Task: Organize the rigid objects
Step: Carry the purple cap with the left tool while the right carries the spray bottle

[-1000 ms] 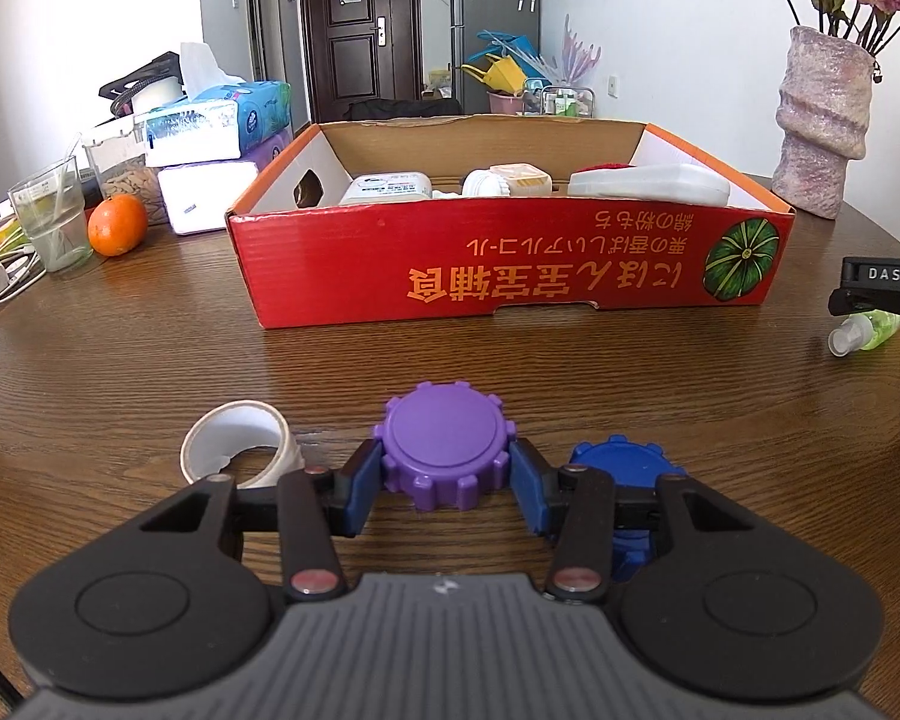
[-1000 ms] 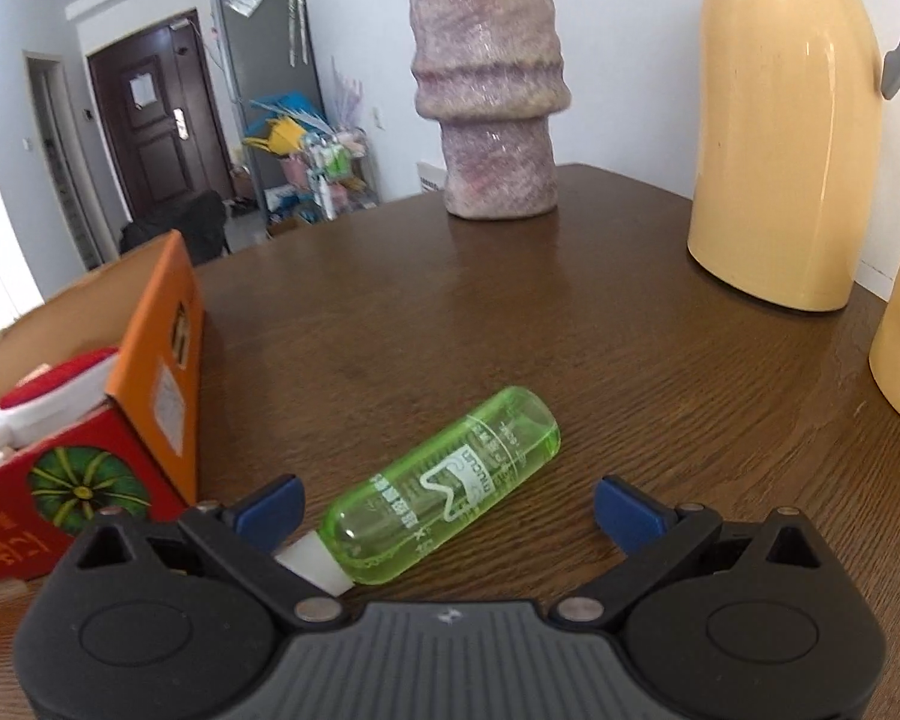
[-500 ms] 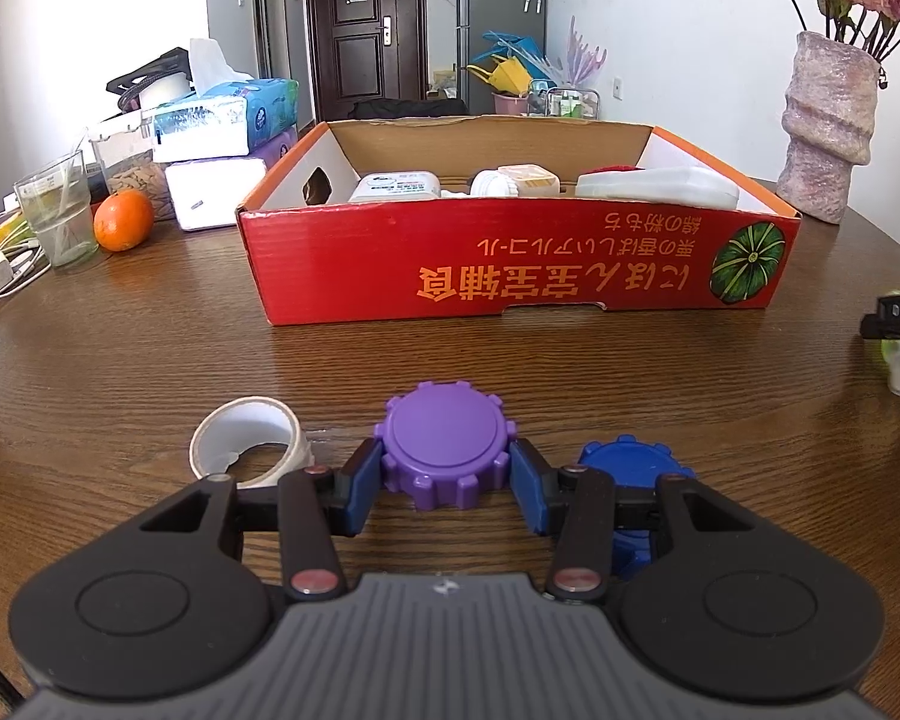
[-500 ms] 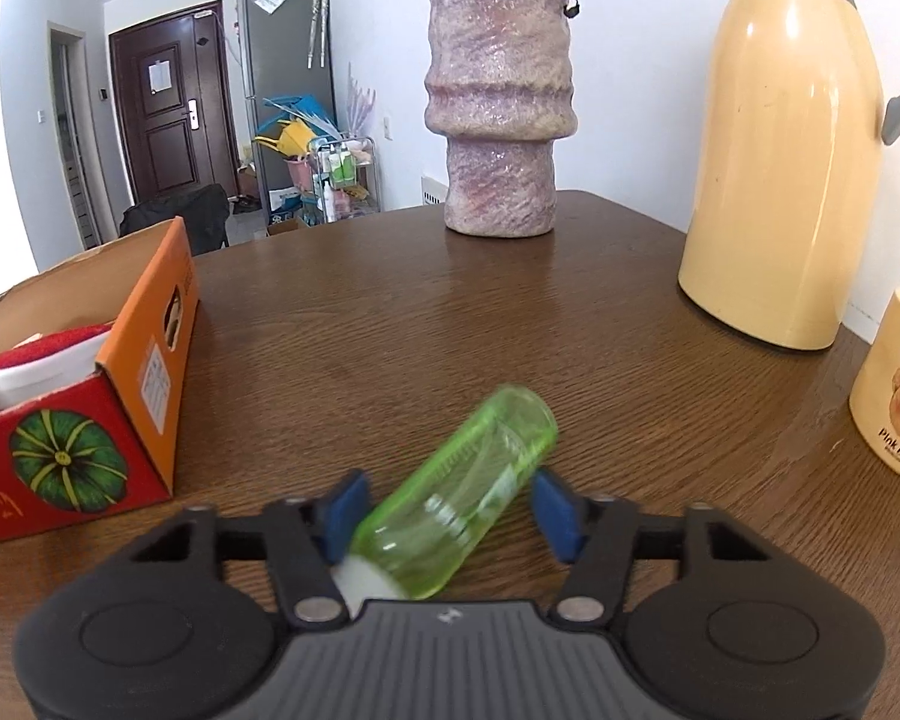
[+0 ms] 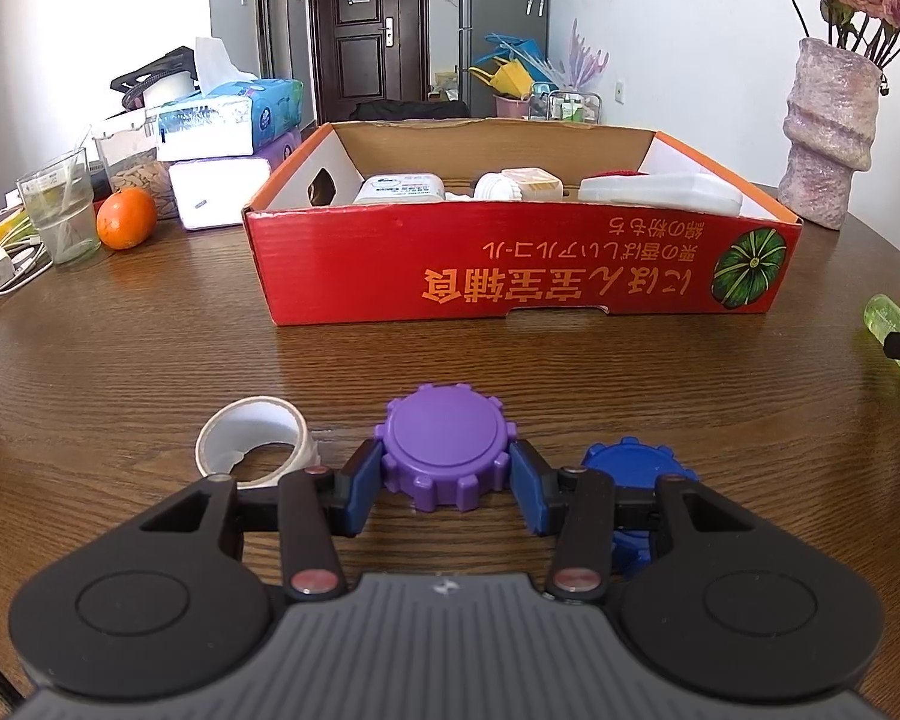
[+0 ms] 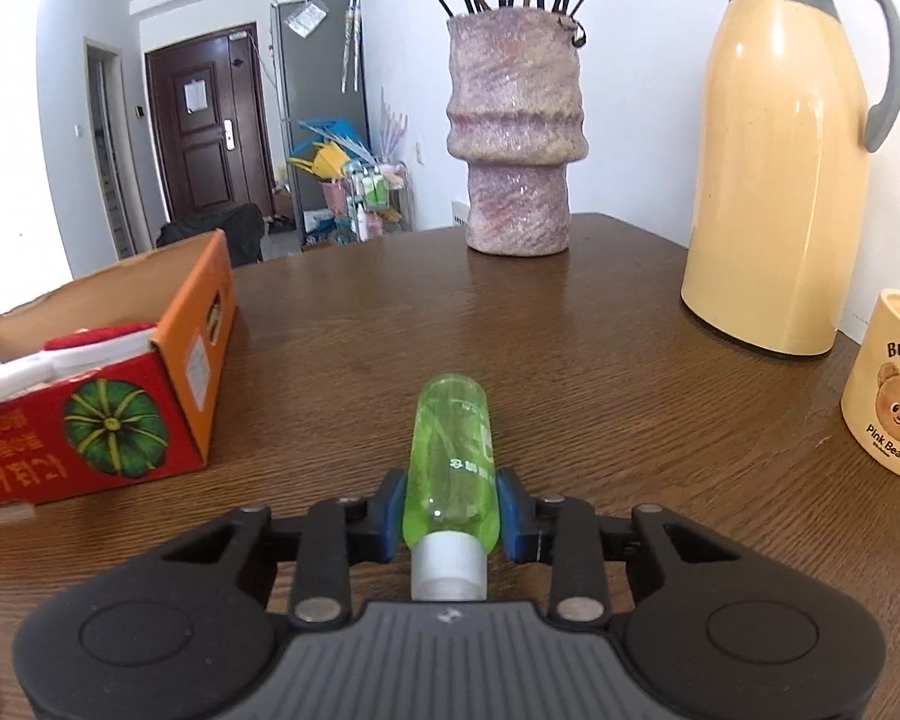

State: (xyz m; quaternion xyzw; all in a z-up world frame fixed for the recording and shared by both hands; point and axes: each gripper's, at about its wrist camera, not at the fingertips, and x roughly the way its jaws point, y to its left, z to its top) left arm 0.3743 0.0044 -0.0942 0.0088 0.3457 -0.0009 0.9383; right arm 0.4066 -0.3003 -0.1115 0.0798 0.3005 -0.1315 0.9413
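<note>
a purple plastic gear-edged lid (image 5: 447, 447) sits clamped between the blue pads of the left gripper (image 5: 447, 483), its jaws closed on the lid's toothed rim, low over the brown wooden tabletop (image 5: 150, 360). just right of it, partly hidden under the gripper's linkage, lies a blue gear-edged lid (image 5: 633, 468); to the left a roll of white tape (image 5: 252, 438) rests flat on the wood, close beside the left jaw. ahead stands a red cardboard box with a printed green pumpkin (image 5: 522, 276), open-topped and already holding several white containers.

in the right wrist view, a translucent green plastic bottle with a white cap (image 6: 453, 456) is held by the right gripper (image 6: 450, 510) — jaws closed against both sides of the bottle near its neck, cap pointing back toward the camera, body pointing away along the fingers. the red box's corner (image 6: 150, 408) lies to the left, well apart from the bottle. farther off stand a mottled pink ceramic vase (image 6: 516, 138), a tall cream thermos jug with a grey handle (image 6: 780, 168) and a cream bear-printed mug (image 6: 894, 402) — all upright on the tabletop.
</note>
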